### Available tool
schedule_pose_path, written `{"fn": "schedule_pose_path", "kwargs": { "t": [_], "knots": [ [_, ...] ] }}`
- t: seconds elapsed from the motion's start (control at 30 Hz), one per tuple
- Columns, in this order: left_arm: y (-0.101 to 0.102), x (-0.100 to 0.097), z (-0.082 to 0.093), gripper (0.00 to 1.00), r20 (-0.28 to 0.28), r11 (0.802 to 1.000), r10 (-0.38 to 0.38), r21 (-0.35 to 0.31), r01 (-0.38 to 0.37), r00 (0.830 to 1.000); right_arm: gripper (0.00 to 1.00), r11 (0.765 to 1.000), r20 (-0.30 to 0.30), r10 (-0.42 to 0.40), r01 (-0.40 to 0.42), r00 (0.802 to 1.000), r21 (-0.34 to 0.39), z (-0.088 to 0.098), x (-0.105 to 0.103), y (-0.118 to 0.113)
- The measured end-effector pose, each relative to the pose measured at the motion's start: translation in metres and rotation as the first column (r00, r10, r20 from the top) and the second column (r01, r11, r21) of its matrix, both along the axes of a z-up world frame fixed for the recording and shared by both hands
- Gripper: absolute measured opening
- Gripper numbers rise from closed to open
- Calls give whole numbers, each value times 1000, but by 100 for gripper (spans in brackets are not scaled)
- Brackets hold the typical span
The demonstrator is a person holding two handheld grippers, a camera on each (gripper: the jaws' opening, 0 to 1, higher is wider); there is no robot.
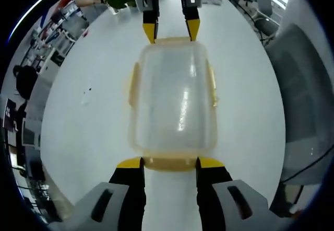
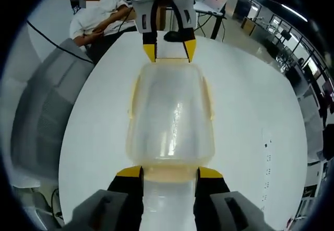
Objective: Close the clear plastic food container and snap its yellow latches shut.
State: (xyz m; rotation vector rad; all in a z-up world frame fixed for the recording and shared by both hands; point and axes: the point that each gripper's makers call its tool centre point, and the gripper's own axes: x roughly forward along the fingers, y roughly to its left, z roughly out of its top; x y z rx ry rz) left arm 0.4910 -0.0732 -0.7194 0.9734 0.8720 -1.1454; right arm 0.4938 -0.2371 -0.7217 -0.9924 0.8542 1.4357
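Both grippers met a clear rectangular plastic food container (image 1: 173, 103) end-on, on a round white table (image 1: 94, 126).

In the left gripper view the left gripper (image 1: 169, 162), black jaws tipped yellow, stood spread about as wide as the container's near yellow end latch (image 1: 170, 163), one tip at each corner of it; whether the tips pressed the latch could not be told. The right gripper (image 1: 171, 31) faced it at the far end, its jaws likewise apart at the far latch. The lid lay on the container, with yellow side latches (image 1: 134, 84) along both long edges. In the right gripper view the container (image 2: 170, 121) lay between the same two grippers, right gripper (image 2: 169, 172) near, left gripper (image 2: 169, 49) far. A grey chair (image 2: 44, 116) stood beside the table, and a seated person in white (image 2: 96, 16) was beyond it.
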Motion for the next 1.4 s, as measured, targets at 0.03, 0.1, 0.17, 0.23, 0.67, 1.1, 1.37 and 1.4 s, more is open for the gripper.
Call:
{"fn": "schedule_pose_path", "kwargs": {
  "t": [0.03, 0.1, 0.17, 0.23, 0.67, 1.1, 1.37, 1.4],
  "knots": [
    [-2, 1, -1, 35, 1, 1000, -3, 0, 3, 1000, 35, 1000, -2, -1, 1, 1000, -1, 0, 0, -2],
    [-6, 2, -1, 35, -1, 1000, -4, -1, 4, 1000, 35, 1000, -3, -2, 2, 1000, -2, 0, 0, -6],
    [-9, 2, -2, 35, 0, 1000, -4, -2, 4, 1000, 35, 1000, -3, -4, 4, 1000, -2, 0, 1, -8],
    [-13, 2, -3, 35, -2, 1000, -9, -2, 9, 1000, 35, 1000, -5, -5, 5, 1000, -3, -1, 1, -12],
    [-36, 6, -3, 35, -3, 1000, -25, -12, 25, 1000, 35, 1000, -13, -18, 18, 1000, -11, -3, 3, -35],
    [-55, 10, -3, 35, 6, 999, -37, -31, 37, 999, 35, 1000, -14, -27, 26, 1000, -13, -6, 6, -55],
    [-67, 9, -7, 35, 0, 999, -35, -40, 35, 999, 35, 999, -20, -23, 22, 1000, -28, -12, 7, -67],
    [-68, 10, -7, 35, 1, 998, -36, -43, 36, 999, 35, 999, -20, -23, 22, 1000, -30, -13, 7, -68]
  ]
}}
